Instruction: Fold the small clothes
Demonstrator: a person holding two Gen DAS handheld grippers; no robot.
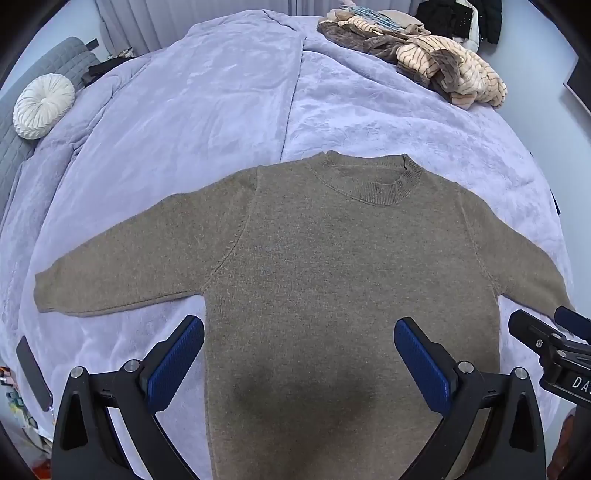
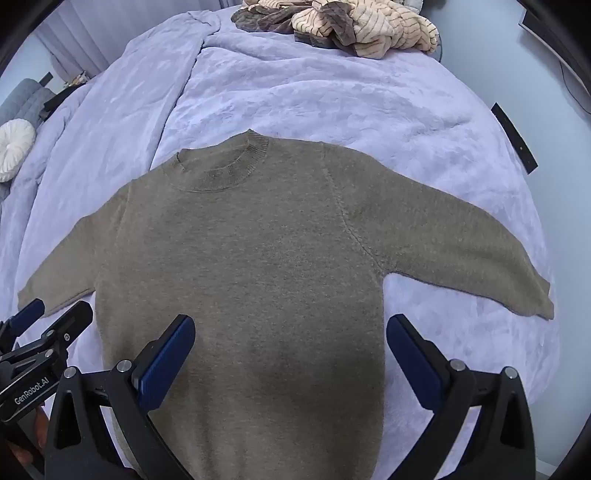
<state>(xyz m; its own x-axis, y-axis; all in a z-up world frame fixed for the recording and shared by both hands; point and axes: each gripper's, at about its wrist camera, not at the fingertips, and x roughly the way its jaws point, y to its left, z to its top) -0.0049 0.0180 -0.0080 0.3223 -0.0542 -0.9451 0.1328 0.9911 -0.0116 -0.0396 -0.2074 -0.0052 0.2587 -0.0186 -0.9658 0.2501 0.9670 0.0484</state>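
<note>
Sweater [image 1: 332, 266] lies flat on lilac blanket [image 1: 184, 110], sleeves spread.

A brown knit sweater [image 2: 240, 266] lies flat on a lavender blanket [image 2: 332, 103] covering the bed, collar away from the camera, both sleeves spread outward. The right hand-held gripper [image 2: 290, 354] hangs above the sweater's lower body, jaws wide apart, nothing between them. The left hand-held gripper [image 2: 48, 314] appears at the left edge. Striped clothes [image 2: 369, 29] are piled at the far end.
</note>
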